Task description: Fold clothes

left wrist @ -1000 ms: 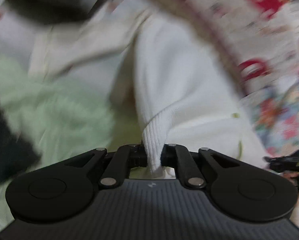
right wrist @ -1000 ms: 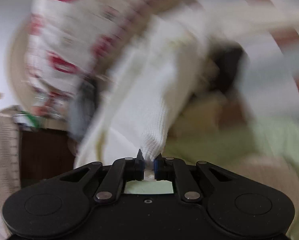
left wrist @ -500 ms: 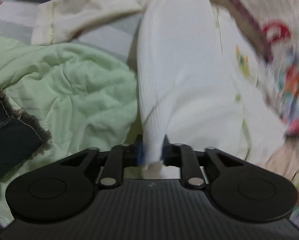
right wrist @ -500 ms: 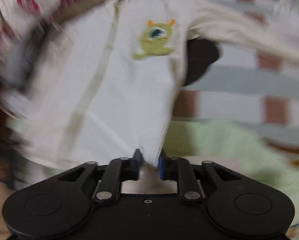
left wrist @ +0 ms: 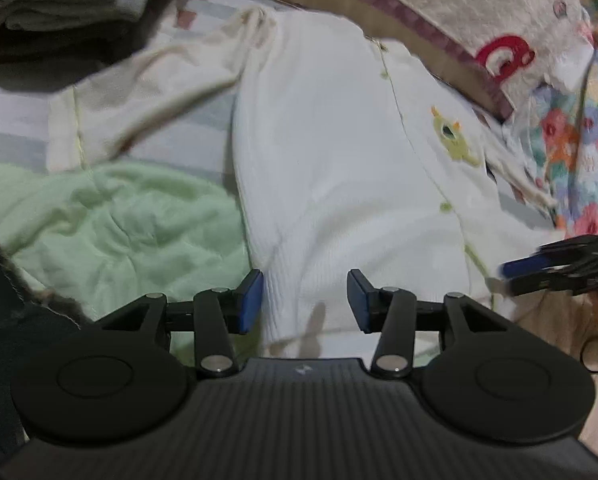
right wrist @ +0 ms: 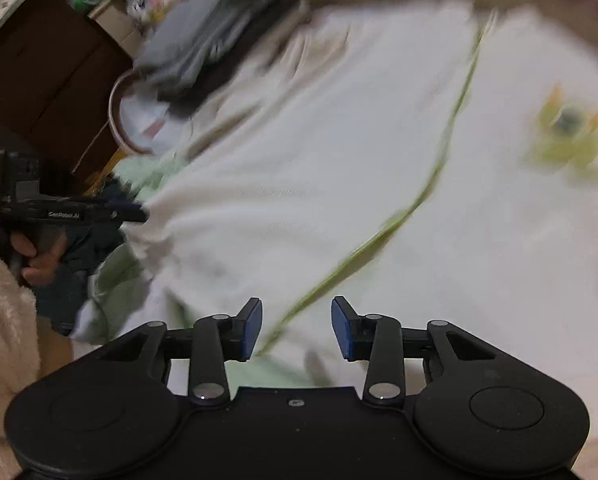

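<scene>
The white cardigan [left wrist: 339,168] lay spread front-up mid-frame, likely laid flat for folding; left gripper [left wrist: 305,300] and right gripper [right wrist: 297,328] jaws were opening, hem loose between them.

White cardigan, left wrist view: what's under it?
The white cardigan lies on a striped sheet, its lower left edge over a light green quilt. A cream garment sticks out from beneath its left side. Whatever lies under its middle is covered.

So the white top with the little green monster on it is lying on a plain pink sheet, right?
Not pink. In the left wrist view the white top with the green monster lies partly over a pale green quilted cloth, with a striped sheet behind.
</scene>
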A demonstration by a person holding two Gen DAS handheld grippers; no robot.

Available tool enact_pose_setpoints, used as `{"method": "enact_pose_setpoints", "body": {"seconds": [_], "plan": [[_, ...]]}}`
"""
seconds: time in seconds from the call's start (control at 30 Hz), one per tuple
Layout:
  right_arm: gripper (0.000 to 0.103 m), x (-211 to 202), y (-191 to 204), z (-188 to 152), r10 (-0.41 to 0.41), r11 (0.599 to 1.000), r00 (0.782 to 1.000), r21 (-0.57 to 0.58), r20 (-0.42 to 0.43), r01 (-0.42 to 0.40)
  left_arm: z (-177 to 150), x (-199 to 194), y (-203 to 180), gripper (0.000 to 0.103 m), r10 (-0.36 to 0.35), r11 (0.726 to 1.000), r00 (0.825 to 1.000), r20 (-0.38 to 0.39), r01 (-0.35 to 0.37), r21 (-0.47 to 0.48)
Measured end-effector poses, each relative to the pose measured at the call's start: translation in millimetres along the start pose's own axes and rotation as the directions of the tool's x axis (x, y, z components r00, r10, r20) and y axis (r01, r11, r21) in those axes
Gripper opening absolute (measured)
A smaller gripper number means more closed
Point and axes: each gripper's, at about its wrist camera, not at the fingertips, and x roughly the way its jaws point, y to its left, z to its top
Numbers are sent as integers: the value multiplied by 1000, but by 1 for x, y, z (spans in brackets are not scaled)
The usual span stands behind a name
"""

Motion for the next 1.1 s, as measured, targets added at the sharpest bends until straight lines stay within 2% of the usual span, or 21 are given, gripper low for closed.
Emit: {"method": "enact_pose_setpoints", "body": {"seconds": [0.1, 0.13, 0.17, 0.2, 0.3, 0.4, 0.43, 0.53, 0.57, 0.6, 0.63, 0.67, 0.7, 0.8, 0.9, 0.93, 0.97, 1.0, 1.07, 1.1], "plan": [[49, 39, -8, -13, 16, 988, 998, 152, -64, -6, -10, 1, 2, 46, 1, 1000, 1000, 31, -2, 11], [50, 43, -7, -18, 70, 986, 995, 154, -70, -59, -11, 1, 4, 47, -11, 1000, 999, 39, 11, -4], [38, 47, -5, -22, 130, 982, 989, 150, -75, -118, -12, 1, 6, 48, -15, 1000, 999, 48, 16, -18], [3, 51, -3, -27, 190, 973, 979, 146, -81, -177, -12, -1, 8, 49, -15, 999, 998, 63, 17, -28], [3, 27, 15, -28, 208, 978, 978, 4, -17, -208, -11, -12, 11, 51, -17, 999, 994, 108, 20, -30], [3, -14, 13, -23, 212, 977, 974, -11, 80, -212, -15, -26, 12, 55, -46, 999, 990, 136, 49, -13], [3, -21, 8, -23, 172, 985, 981, 5, 93, -173, -17, -27, 11, 56, -52, 999, 989, 135, 53, -4], [9, -29, -6, -22, 47, 996, 993, 65, 106, -54, -23, -24, 9, 56, -30, 999, 993, 112, 27, 24], [14, -21, -11, -23, 52, 994, 995, 93, 87, -60, -24, -21, 8, 51, -25, 999, 995, 101, 21, 38], [21, -11, -12, -24, 88, 989, 994, 117, 63, -95, -25, -17, 6, 17, -21, 998, 996, 90, 16, 57], [36, -1, -8, -26, 133, 987, 990, 85, 35, -136, -25, -15, 2, 3, -18, 997, 996, 82, 11, 79], [38, 9, -3, -28, 177, 983, 984, 48, 5, -177, -25, -14, -1, 4, -13, 996, 997, 81, 6, 85], [43, 16, 4, -30, 139, 990, 990, 24, 4, -139, -24, -12, -4, 4, -9, 996, 997, 80, 2, 90], [45, 36, 15, -32, -5, 1000, 1000, 3, -6, 5, -22, -11, -13, 5, 8, 992, 997, 80, -18, 128], [49, 47, 3, -37, 39, 987, 998, 156, 41, -45, -20, -13, -14, 5, -3, 992, 997, 80, -7, 130], [49, 43, 7, -38, 38, 991, 997, 122, 70, -46, -20, -13, -11, 5, -10, 993, 997, 81, 1, 115], [36, 38, 13, -39, 35, 996, 994, 76, 100, -43, -19, -14, -9, 5, -11, 995, 997, 83, 3, 101], [8, 33, 18, -39, 35, 999, 991, 30, 131, -39, -19, -15, -7, 5, -6, 996, 996, 85, -1, 89], [6, 24, 30, -41, 37, 998, 981, -61, 192, -26, -20, -19, -4, 5, -9, 998, 996, 88, 2, 70], [7, 5, 42, -43, 42, 989, 972, -151, 233, -6, -21, -22, -2, 5, -23, 998, 995, 94, 18, 56]]}}
